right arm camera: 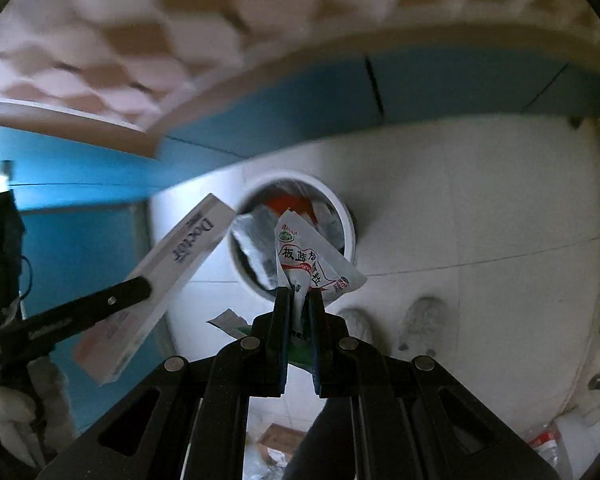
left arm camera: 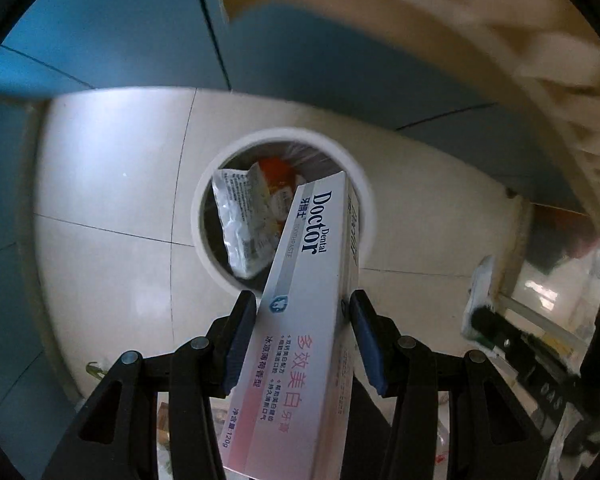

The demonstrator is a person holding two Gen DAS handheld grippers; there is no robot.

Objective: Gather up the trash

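Note:
My left gripper (left arm camera: 302, 306) is shut on a white and pink toothpaste box (left arm camera: 300, 320). The box's far end reaches over the round white trash bin (left arm camera: 364, 184) on the floor below. The bin holds a silver wrapper (left arm camera: 242, 224) and orange packaging. My right gripper (right arm camera: 299, 300) is shut on a white sachet with red and green print (right arm camera: 304, 260), held above the same bin (right arm camera: 342, 208). The left gripper and toothpaste box (right arm camera: 172, 272) also show at the left of the right wrist view.
The floor is pale tile (left arm camera: 112, 264) against a blue wall (left arm camera: 120, 24). A padded beige surface (right arm camera: 120, 40) overhangs above. Two shoes (right arm camera: 420, 320) stand right of the bin. Loose packets and clutter (left arm camera: 540, 340) lie at the lower right.

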